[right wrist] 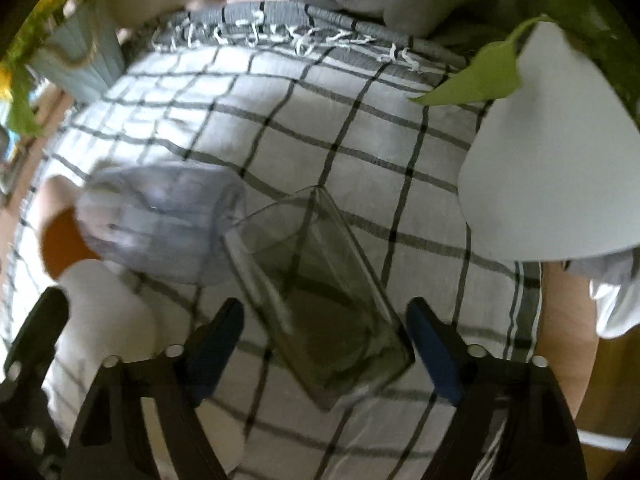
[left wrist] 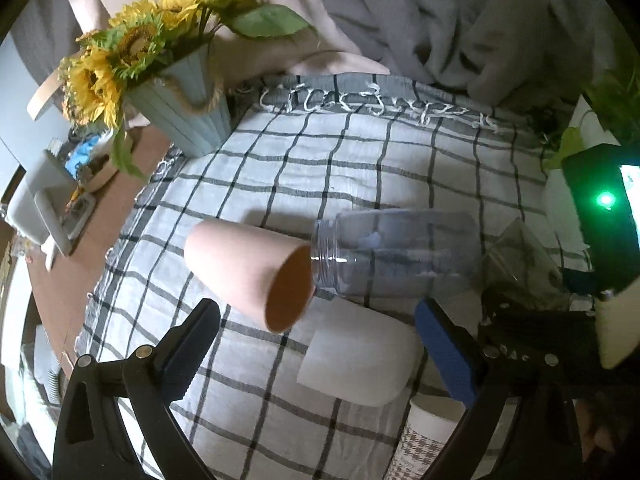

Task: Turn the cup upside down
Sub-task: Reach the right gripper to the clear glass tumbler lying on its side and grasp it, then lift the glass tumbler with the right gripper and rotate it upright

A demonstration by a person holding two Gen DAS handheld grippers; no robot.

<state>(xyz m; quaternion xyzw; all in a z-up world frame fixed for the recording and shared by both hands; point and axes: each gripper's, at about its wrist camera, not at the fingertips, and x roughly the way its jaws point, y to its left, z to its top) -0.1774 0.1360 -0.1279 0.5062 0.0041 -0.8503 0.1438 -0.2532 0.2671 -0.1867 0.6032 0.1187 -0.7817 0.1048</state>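
Several cups lie on their sides on a checked cloth. A pink cup lies with its mouth toward me, a clear plastic jar beside it, and a white cup in front. My left gripper is open, its jaws standing either side of the white cup. A square clear glass lies on its side; my right gripper is open around its base end. The jar and white cup show at left in the right wrist view. The glass also shows in the left wrist view.
A pale blue vase of sunflowers stands at the cloth's back left corner. A patterned paper cup sits near the front. A white pot with green leaves stands at the right. A dark device with a green light is at far right.
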